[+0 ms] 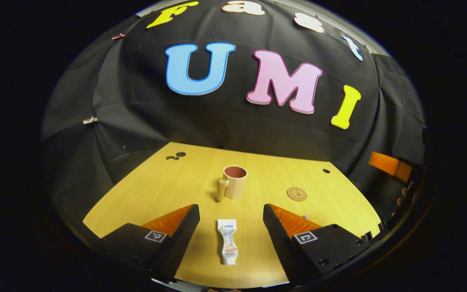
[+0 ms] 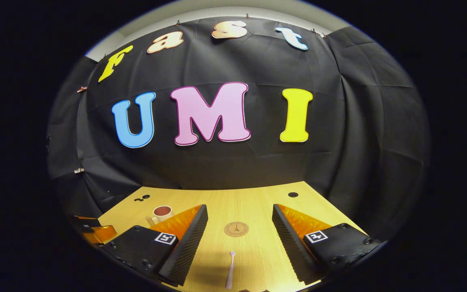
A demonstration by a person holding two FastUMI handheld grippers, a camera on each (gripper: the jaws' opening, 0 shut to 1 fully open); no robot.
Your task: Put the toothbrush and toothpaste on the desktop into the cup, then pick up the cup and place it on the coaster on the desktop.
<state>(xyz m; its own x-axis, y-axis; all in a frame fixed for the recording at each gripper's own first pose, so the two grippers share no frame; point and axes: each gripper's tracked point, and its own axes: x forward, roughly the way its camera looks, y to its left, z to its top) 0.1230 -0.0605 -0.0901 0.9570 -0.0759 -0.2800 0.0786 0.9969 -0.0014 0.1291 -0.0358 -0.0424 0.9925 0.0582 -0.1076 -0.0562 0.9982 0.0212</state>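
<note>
We hold both grippers with fingers apart — left gripper (image 1: 231,219) over the toothpaste (image 1: 228,246), right gripper (image 2: 239,221) over the toothbrush (image 2: 230,275).

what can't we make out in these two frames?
- Toothbrush: lower handle end cut off by the bottom edge, right gripper view.
- Cup: lower part hidden behind the right hand-held gripper's finger, same view.
- Coaster: engraved mark too small to read, left gripper view.

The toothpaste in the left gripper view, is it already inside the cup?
No, the toothpaste lies flat on the desktop between the open left gripper fingers, well short of the cup.
</note>
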